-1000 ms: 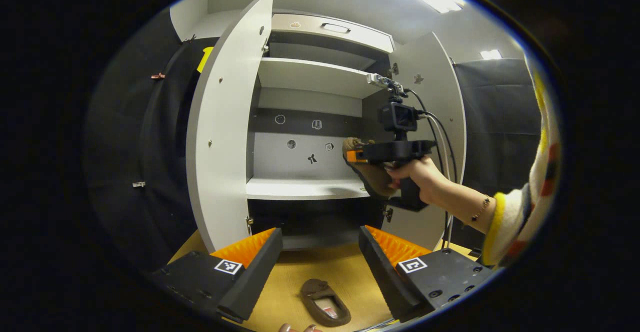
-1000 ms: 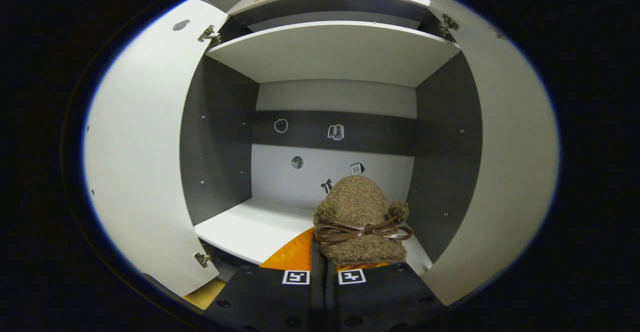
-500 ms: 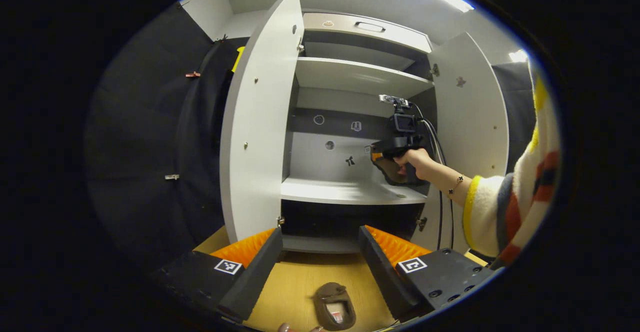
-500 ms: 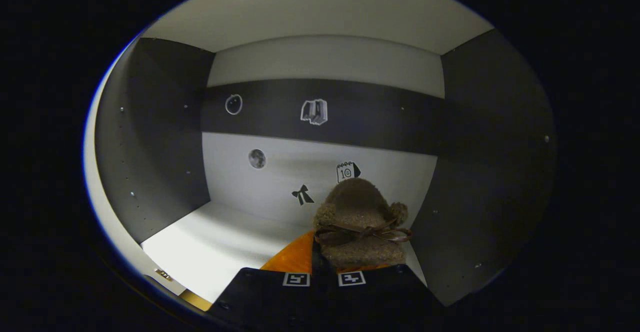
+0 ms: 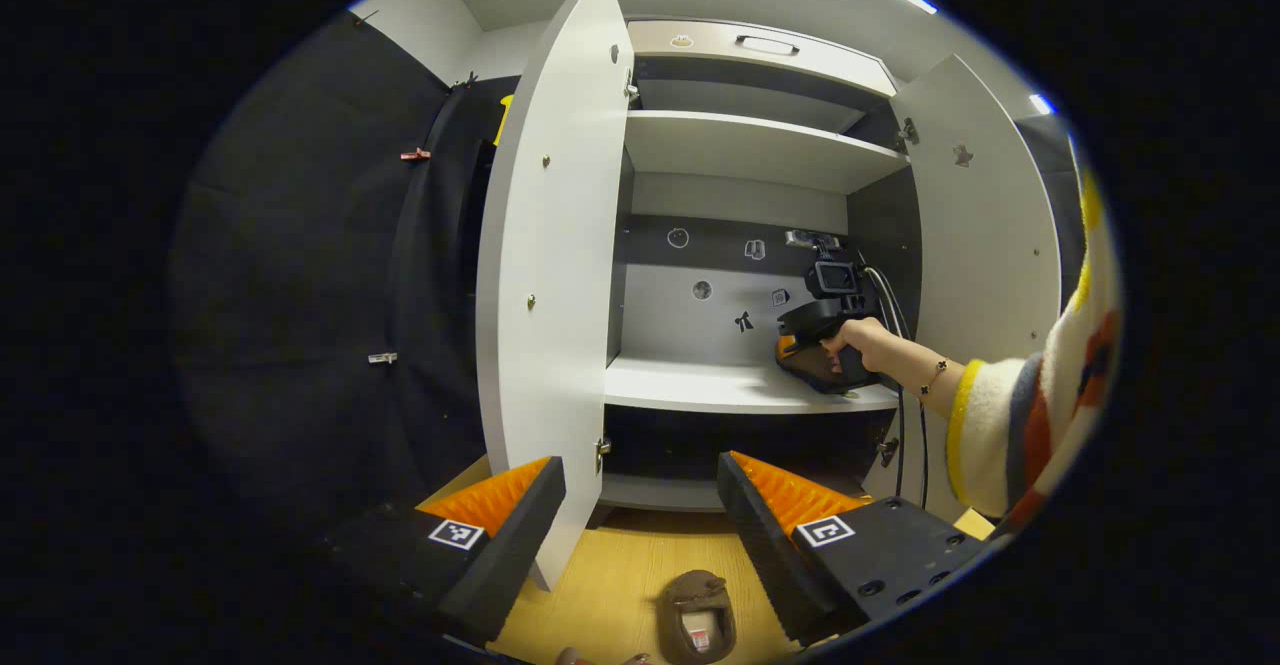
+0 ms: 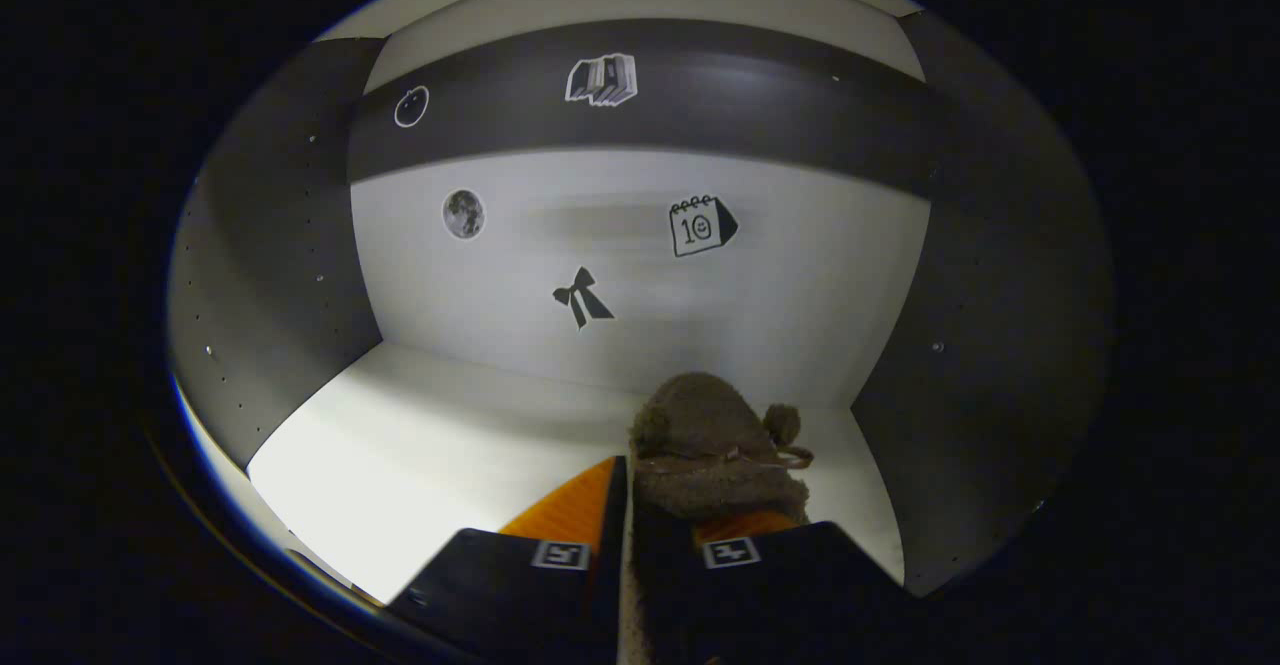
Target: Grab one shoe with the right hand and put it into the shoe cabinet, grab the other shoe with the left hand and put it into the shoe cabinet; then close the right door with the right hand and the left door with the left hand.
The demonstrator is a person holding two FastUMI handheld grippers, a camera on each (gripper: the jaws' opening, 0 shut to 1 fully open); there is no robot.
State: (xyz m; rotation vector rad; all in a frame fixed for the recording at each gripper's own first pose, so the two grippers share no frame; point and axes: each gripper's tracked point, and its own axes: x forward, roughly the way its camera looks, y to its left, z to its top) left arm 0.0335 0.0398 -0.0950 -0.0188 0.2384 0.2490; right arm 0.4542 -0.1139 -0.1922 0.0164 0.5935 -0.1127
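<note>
Deeper into the cabinet (image 5: 760, 45) than a second ago, the right gripper (image 6: 640, 505) now has the shelf's back wall (image 6: 800, 285) looming close, where before both doors framed its view. From the left gripper view, that gripper (image 5: 815, 330) and the hand (image 5: 860, 343) holding it sit at the right end of the middle shelf (image 5: 700, 385), hard by the right side panel (image 5: 880, 215).

Clamped between its fingers is a fuzzy brown shoe (image 6: 715, 445), toe pointing at the back wall. Its toe hangs low over the shelf (image 6: 420, 445), near the right rear corner; I cannot tell whether the sole touches. To the shoe's left the shelf runs wide and bare to the left side panel (image 6: 260, 275).

Both doors stand open. Left door (image 5: 555, 265) swings well out, its lower edge coming down just behind the left gripper's near finger (image 5: 500, 535). Right door (image 5: 985, 235) stands out past the sleeve (image 5: 1010, 435).

Left gripper (image 5: 640, 530) hangs low before the cabinet with jaws spread wide, holding nothing. Between and beyond its fingers, on the wooden floor (image 5: 600, 585), lies the other shoe (image 5: 697, 617), opening up, apart from both fingers.
</note>
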